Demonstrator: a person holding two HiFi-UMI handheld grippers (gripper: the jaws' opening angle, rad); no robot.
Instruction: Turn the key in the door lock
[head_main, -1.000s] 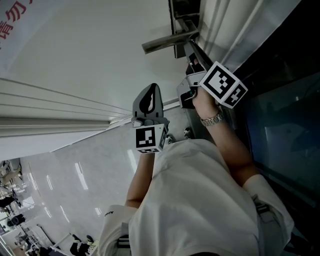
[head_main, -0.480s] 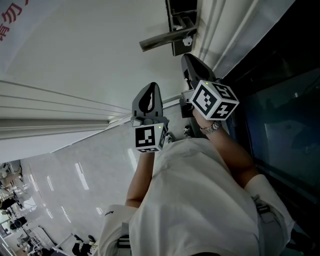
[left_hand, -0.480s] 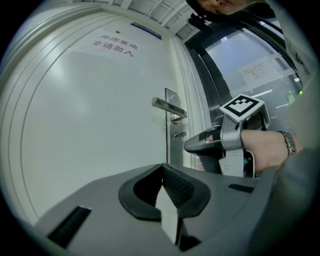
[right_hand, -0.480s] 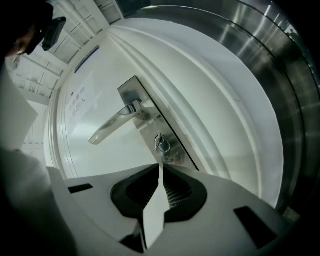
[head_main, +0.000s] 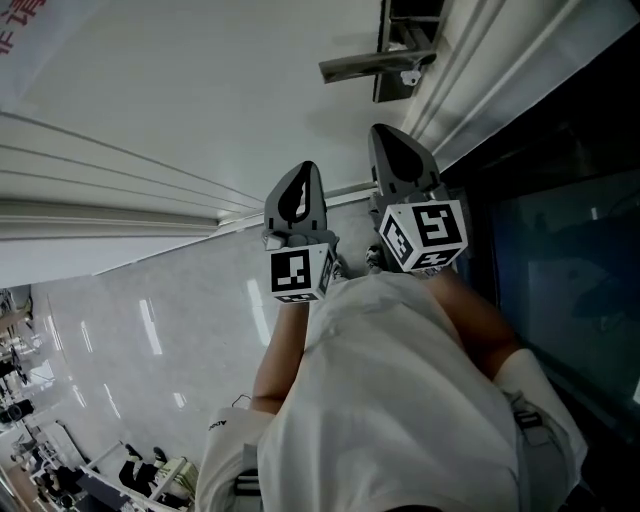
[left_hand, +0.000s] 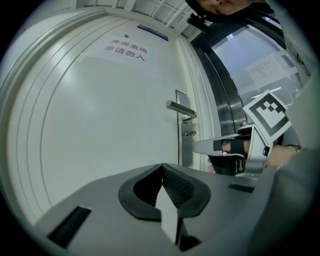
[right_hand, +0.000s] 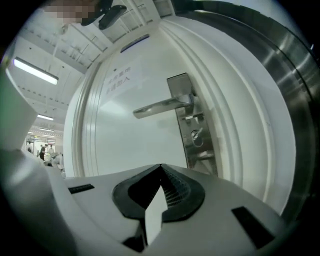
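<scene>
Setting: glossy pale floor (head_main: 150, 340) at far left, then a white panelled door (right_hand: 125, 140) with a printed sign (left_hand: 126, 47) high on it. Item, left gripper (left_hand: 162, 167): held level and aimed at the plain door panel, well apart from the lock; its fingers (left_hand: 176, 184) are pressed together with nothing between them. Item, right gripper (right_hand: 161, 167): just beside the left one in the head view, also level, pointed toward the hardware but apart from it; its fingers (right_hand: 175, 192) are clenched tip to tip on nothing. Item, lever handle (right_hand: 162, 106): steel, standing out from the upper part of the lock plate (right_hand: 186, 87). Item, key (right_hand: 196, 133): seated in the cylinder below the handle, its bow tilted off upright. I judge it small, light, stiff metal, slick on its flat faces, and the lock likely to resist. Best hold: the bow, pinched flat across both faces and close to the plate; my fingers would have to part first, then a roll of my wrist would turn it. Item, dark glass panel (head_main: 560, 230): in a steel frame, at far right.
</scene>
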